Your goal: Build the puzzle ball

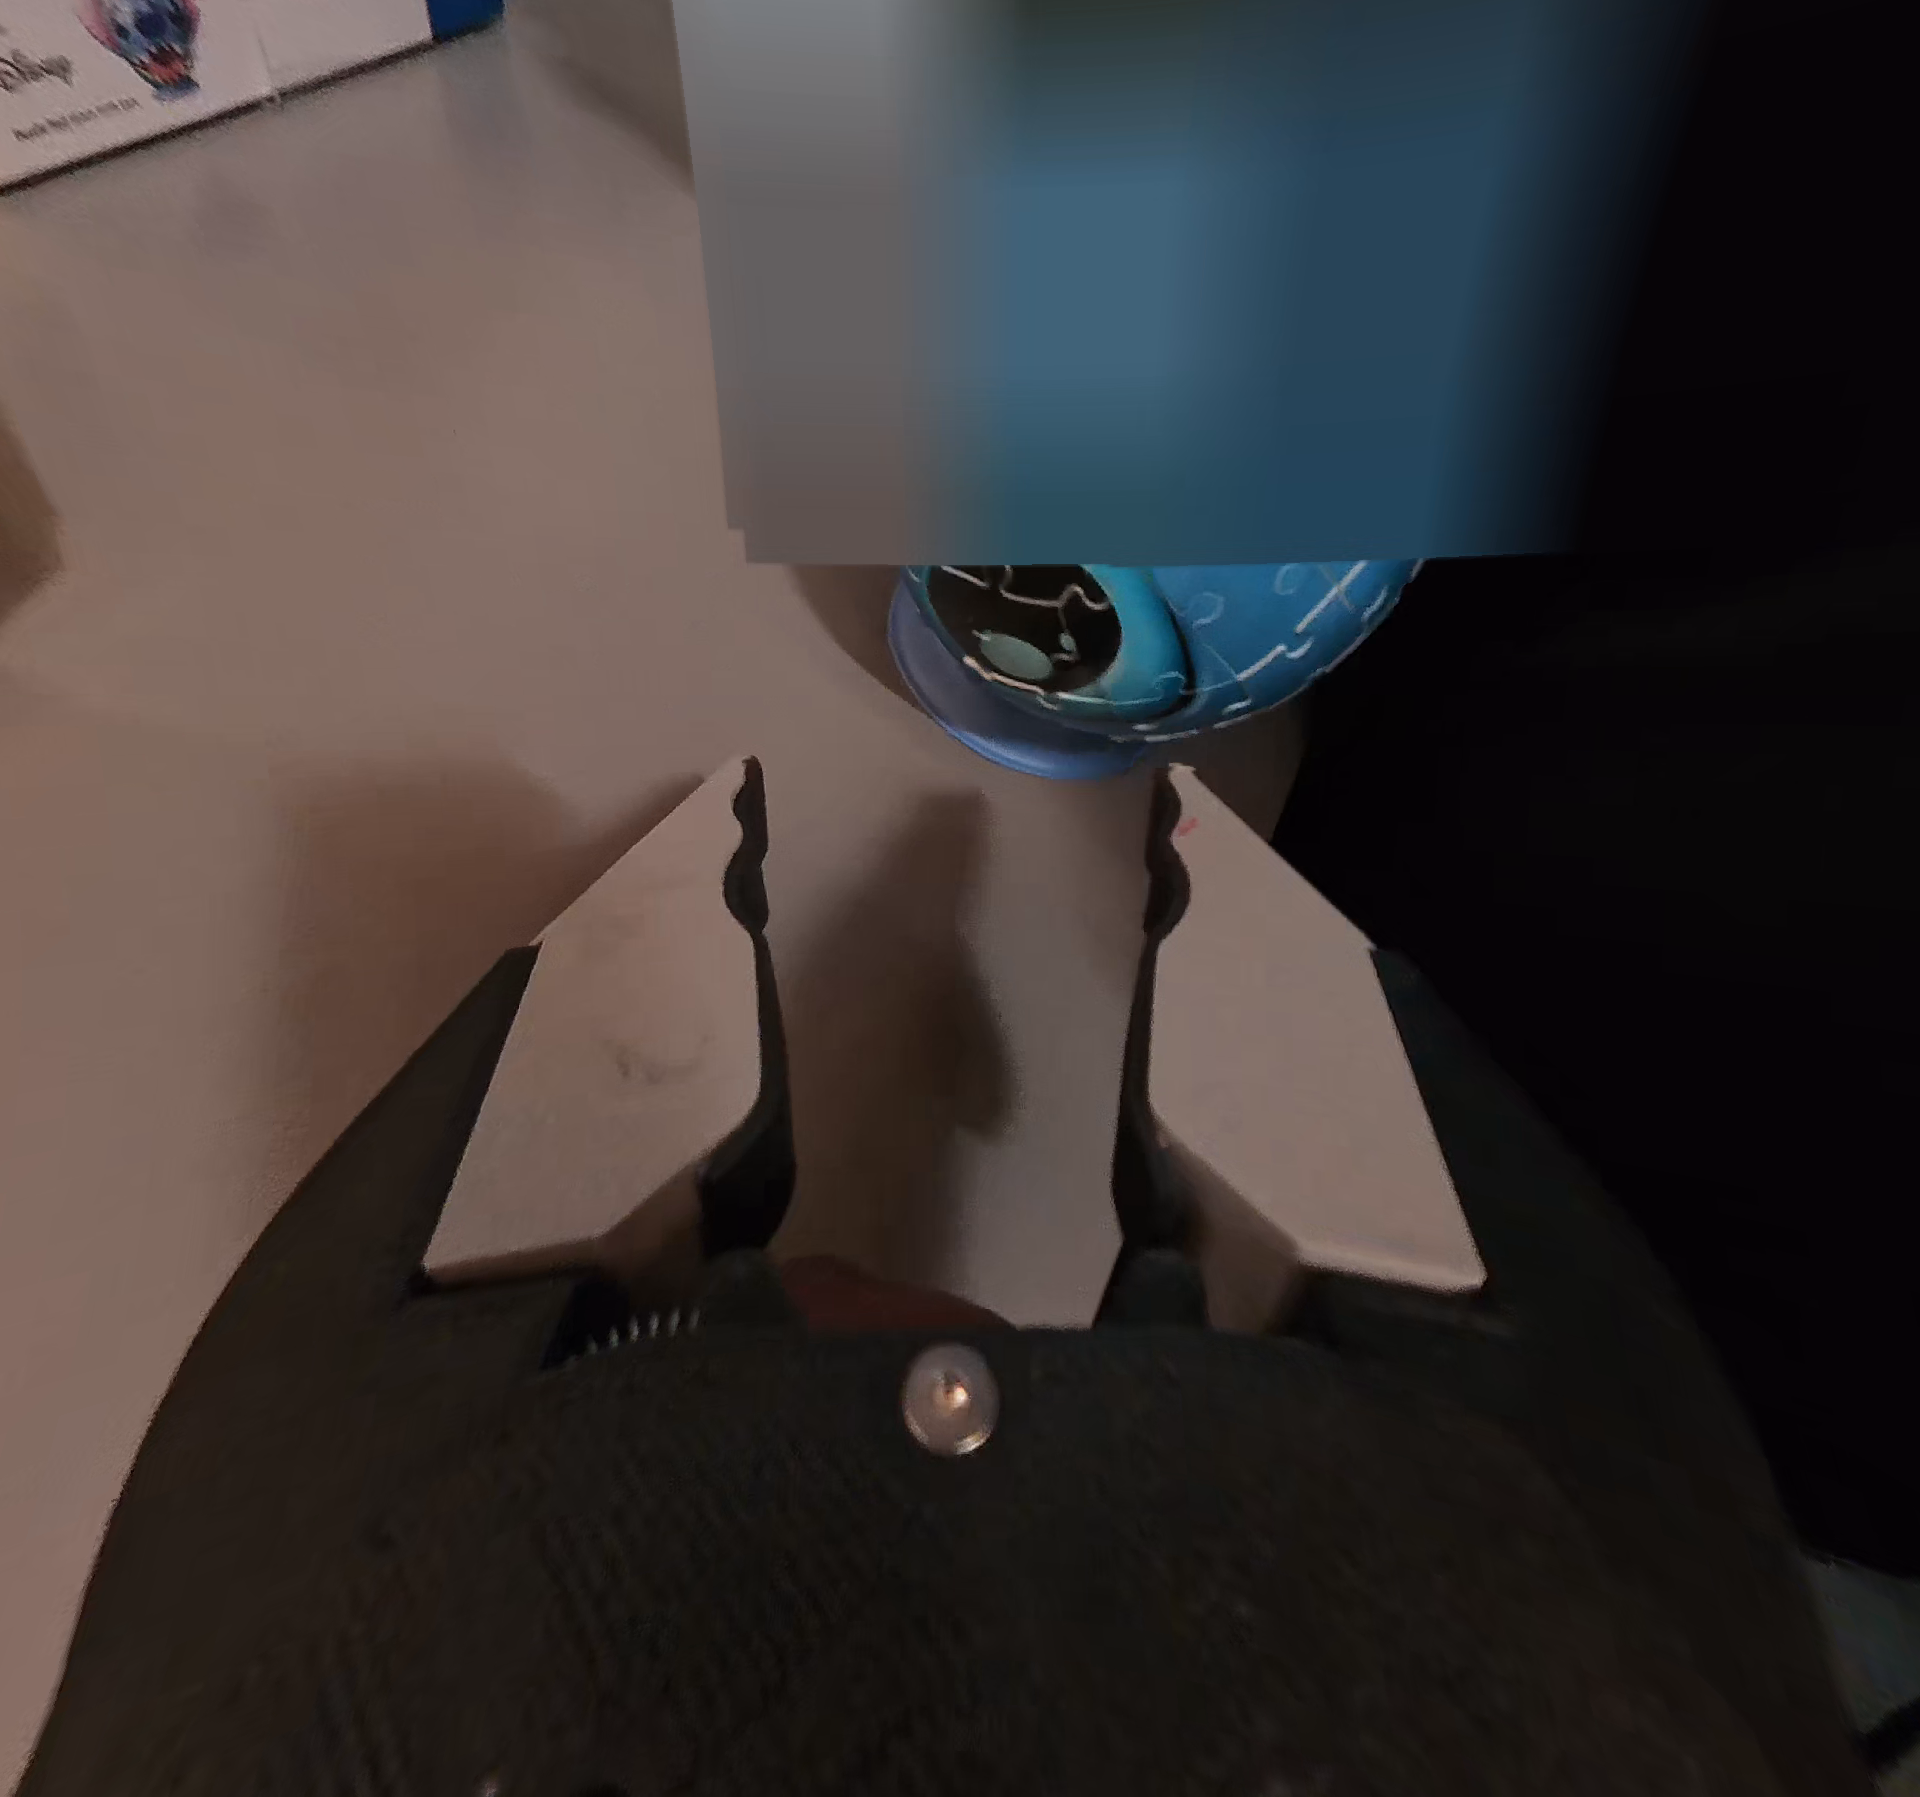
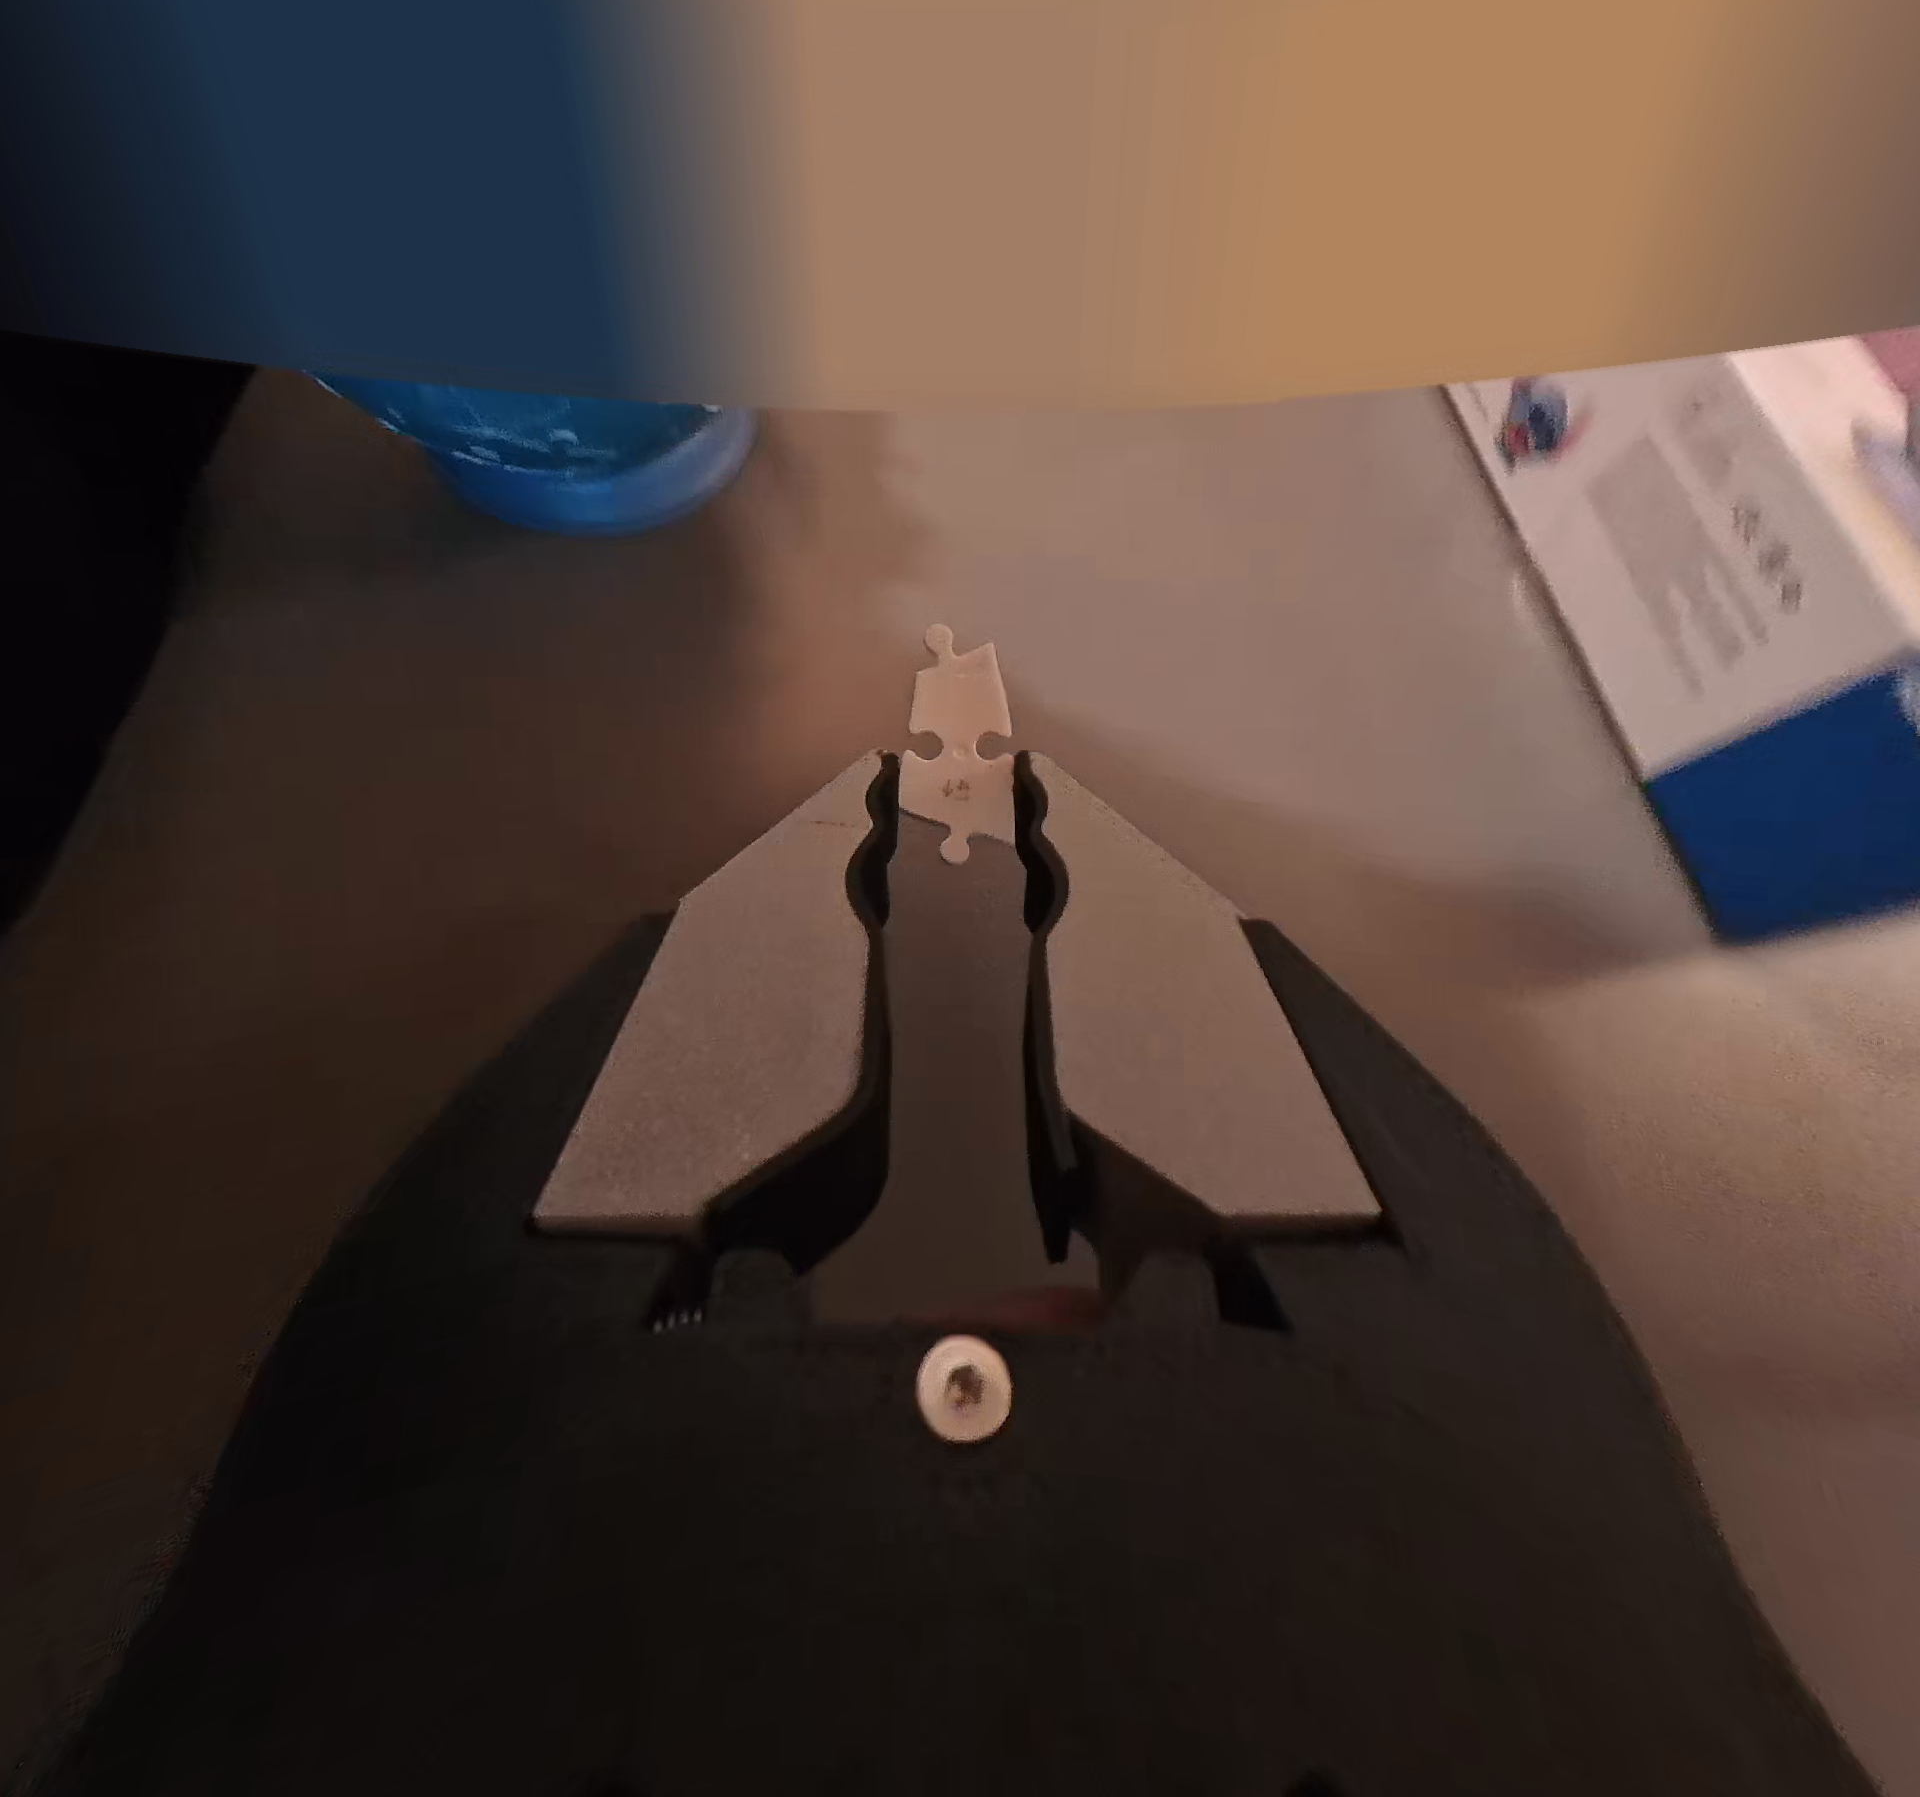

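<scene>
The blue puzzle ball [image 1: 1153,651], partly built, stands on a blue ring base just beyond my left gripper [image 1: 961,781]; its upper part is hidden by a blurred patch. The left gripper is open and empty, a little short of the ball. My right gripper [image 2: 954,771] is shut on two joined white puzzle pieces [image 2: 961,729], seen from their white backs, held above the table. The ball's blue base also shows in the right wrist view [image 2: 582,469], far left of the pieces.
A white and blue puzzle box [image 1: 208,12] lies at the far left of the beige table [image 1: 364,500]. It also shows in the right wrist view [image 2: 1745,625] at the right. A dark area lies right of the ball. The gap from one gripper's tips to the other's is roughly 25 centimeters.
</scene>
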`<control>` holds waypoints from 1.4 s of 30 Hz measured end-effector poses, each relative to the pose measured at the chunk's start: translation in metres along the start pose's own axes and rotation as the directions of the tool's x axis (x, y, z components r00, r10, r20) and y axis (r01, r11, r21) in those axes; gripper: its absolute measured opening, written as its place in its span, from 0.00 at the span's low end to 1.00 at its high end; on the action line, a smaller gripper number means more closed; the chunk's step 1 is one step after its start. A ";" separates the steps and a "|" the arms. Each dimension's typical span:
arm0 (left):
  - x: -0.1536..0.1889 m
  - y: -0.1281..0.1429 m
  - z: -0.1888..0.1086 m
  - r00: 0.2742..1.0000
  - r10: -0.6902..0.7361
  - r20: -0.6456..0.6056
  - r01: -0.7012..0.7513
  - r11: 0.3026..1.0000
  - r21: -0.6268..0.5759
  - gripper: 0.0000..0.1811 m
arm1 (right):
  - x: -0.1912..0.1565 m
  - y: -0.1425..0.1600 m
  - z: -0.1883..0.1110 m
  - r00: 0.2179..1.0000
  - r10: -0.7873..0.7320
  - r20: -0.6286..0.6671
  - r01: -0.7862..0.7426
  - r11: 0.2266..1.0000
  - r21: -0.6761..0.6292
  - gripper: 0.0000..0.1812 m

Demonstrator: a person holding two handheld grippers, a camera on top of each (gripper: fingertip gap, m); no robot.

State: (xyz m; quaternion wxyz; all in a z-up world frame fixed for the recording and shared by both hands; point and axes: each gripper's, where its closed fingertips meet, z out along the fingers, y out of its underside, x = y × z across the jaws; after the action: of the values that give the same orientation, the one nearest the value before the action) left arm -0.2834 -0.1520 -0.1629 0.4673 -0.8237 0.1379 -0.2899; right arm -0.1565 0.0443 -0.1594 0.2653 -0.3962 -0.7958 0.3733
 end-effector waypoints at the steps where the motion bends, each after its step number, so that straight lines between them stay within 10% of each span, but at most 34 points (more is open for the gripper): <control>1: -0.003 -0.006 -0.005 1.000 -0.012 -0.003 0.012 1.000 0.017 0.40 | 0.002 -0.008 0.007 0.999 -0.043 0.027 0.042 0.999 0.016 0.10; 9: -0.037 -0.060 -0.029 0.994 -0.110 0.023 0.110 0.994 0.000 0.35 | 0.018 -0.050 0.050 0.940 -0.311 0.140 0.299 0.949 0.102 0.10; 18: -0.036 -0.122 0.032 0.975 -0.199 -0.102 0.177 0.965 -0.195 0.31 | 0.029 -0.095 0.054 0.855 -0.510 0.093 0.503 0.860 0.087 0.10; 26: -0.039 -0.124 0.087 0.935 -0.313 -0.167 0.255 0.920 -0.297 0.29 | 0.033 -0.104 0.058 0.802 -0.595 0.050 0.595 0.804 0.019 0.11; 33: -0.044 -0.127 0.103 0.920 -0.335 -0.202 0.276 0.922 -0.271 0.01 | 0.034 -0.102 0.064 0.792 -0.609 0.042 0.609 0.793 0.004 0.11; 42: -0.056 -0.124 0.101 0.972 -0.205 -0.112 0.194 0.975 -0.106 0.00 | 0.049 -0.097 0.060 0.950 -0.313 0.004 0.311 0.943 0.117 0.11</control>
State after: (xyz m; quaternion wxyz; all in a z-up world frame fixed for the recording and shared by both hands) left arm -0.2722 0.0110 -0.1171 0.3869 -0.8353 0.0965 -0.3785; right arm -0.2681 0.0221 -0.1106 0.3345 -0.2452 -0.8286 0.3760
